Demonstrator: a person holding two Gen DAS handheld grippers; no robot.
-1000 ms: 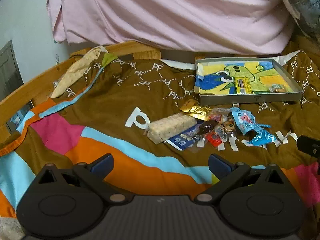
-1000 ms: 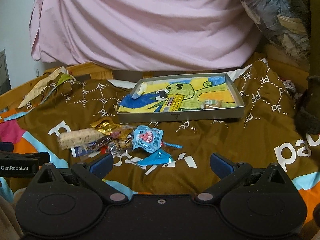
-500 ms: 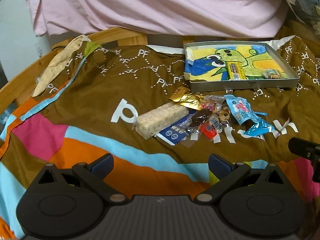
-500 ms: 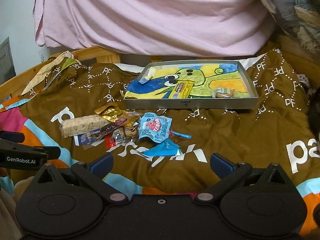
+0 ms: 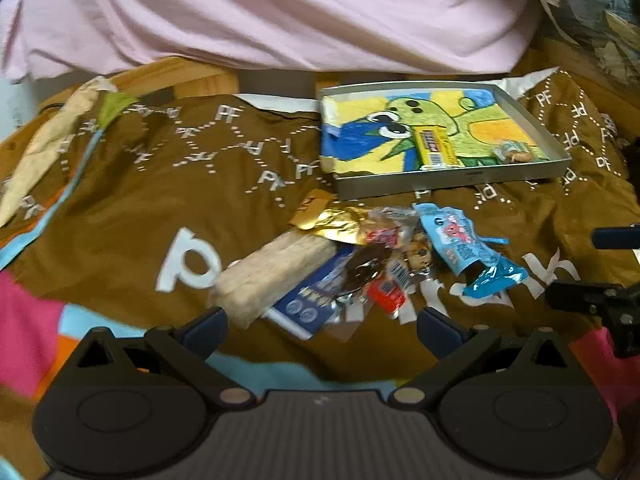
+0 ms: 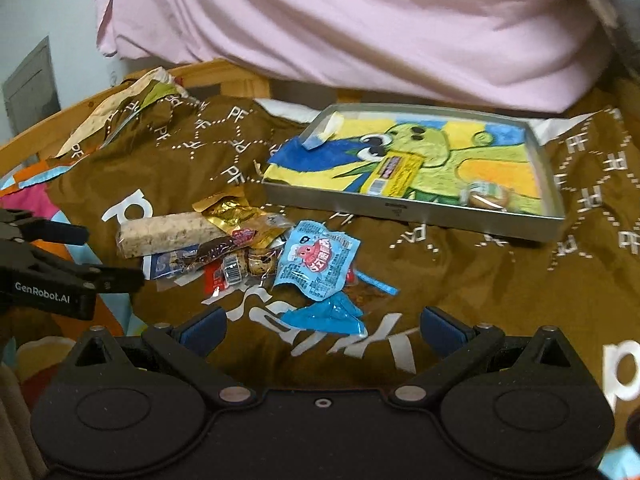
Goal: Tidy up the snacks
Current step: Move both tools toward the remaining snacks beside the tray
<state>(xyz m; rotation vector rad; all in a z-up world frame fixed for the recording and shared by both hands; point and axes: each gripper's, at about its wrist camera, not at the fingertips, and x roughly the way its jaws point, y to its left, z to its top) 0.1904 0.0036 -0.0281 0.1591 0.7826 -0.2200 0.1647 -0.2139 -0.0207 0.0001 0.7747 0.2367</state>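
A pile of snacks lies on a brown blanket: a pale cereal bar point(image 5: 276, 270) point(image 6: 168, 234), a gold wrapper point(image 5: 332, 220) point(image 6: 224, 210), a light blue packet point(image 5: 456, 238) point(image 6: 316, 258), a bright blue packet point(image 5: 494, 280) point(image 6: 324, 316) and several small sweets point(image 6: 240, 264). Behind it stands a metal tray point(image 5: 452, 178) point(image 6: 416, 216) lined with a dinosaur drawing, holding a yellow packet point(image 5: 434, 146) point(image 6: 394, 174) and a small round sweet point(image 6: 486, 196). My left gripper point(image 5: 320, 326) is open just short of the cereal bar. My right gripper point(image 6: 324, 328) is open over the bright blue packet.
A pink sheet point(image 5: 280, 12) hangs behind the bed. A wooden bed rail point(image 6: 216, 74) runs along the back and left. A rumpled cloth edge point(image 5: 52, 136) lies at the far left. The left gripper's body point(image 6: 48, 276) shows at the right wrist view's left edge.
Both grippers have moved forward and lower toward the snack pile, which now looks larger and closer. Both stay open; nothing was taken hold of.
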